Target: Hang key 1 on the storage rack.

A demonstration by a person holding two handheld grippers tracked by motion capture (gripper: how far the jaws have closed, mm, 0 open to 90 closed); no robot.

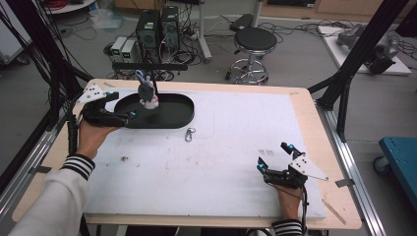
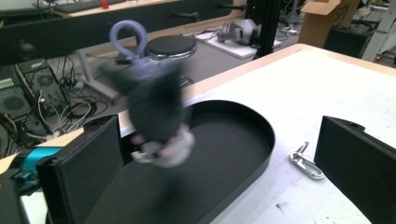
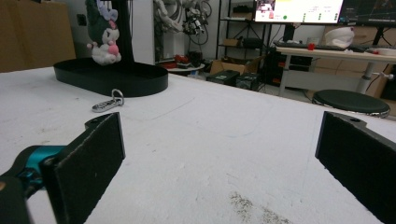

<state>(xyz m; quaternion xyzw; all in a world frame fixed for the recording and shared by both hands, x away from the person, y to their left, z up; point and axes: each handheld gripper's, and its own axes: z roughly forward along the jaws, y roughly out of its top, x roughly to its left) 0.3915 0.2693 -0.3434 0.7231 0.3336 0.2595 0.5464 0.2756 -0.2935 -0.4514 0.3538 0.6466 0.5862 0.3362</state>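
Observation:
A dark grey plush toy (image 1: 147, 93) with a purple loop on top and a pink-and-white underside hangs over a black oval tray (image 1: 172, 115) at the table's back left. In the left gripper view the plush toy (image 2: 156, 116) is blurred and sits between and beyond the jaws, above the tray (image 2: 247, 140). My left gripper (image 1: 124, 105) is open at the tray's left end, with nothing between its jaws. A silver carabiner (image 1: 190, 133) lies on the white mat just in front of the tray. My right gripper (image 1: 273, 156) rests open near the front right, holding nothing.
A black stand with a crossbar (image 1: 147, 65) rises behind the tray. The white mat (image 1: 221, 147) covers most of the wooden table. In the right gripper view the plush toy (image 3: 103, 35), tray (image 3: 112, 77) and carabiner (image 3: 108, 103) lie far off to the left.

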